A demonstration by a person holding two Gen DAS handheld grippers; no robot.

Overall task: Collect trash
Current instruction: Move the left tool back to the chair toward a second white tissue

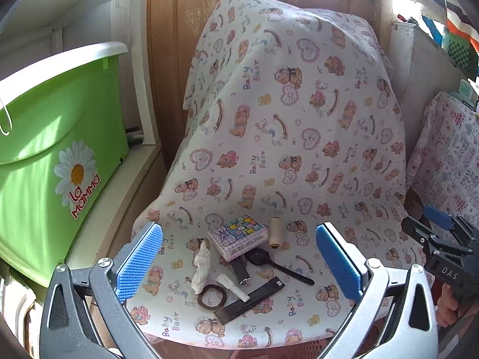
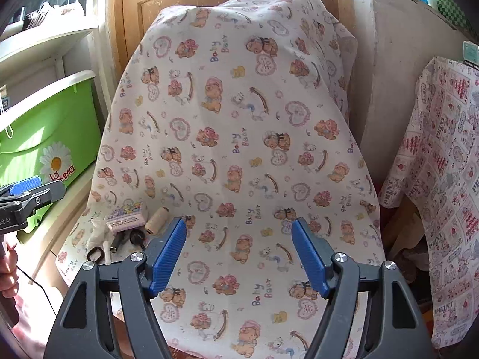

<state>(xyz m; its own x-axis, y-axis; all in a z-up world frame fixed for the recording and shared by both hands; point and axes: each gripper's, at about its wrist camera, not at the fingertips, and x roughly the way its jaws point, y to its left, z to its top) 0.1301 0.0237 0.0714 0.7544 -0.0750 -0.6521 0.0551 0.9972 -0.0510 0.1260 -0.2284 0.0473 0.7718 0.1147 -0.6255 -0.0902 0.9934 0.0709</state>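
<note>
The cloth is hiding whatever it drapes, past both claws. The box is covering the upper end of the dark bar between the left claw's fingers. The bucket, left of that claw, is running off the frame. Print on the box is too small to read.

A crumpled white wrapper, dark spoon, black strip and brown ring lie clustered together.

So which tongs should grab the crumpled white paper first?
The left tongs. They are open and pointed at the crumpled white paper; the open right tongs face bare cloth, with the pile off to their left.
</note>
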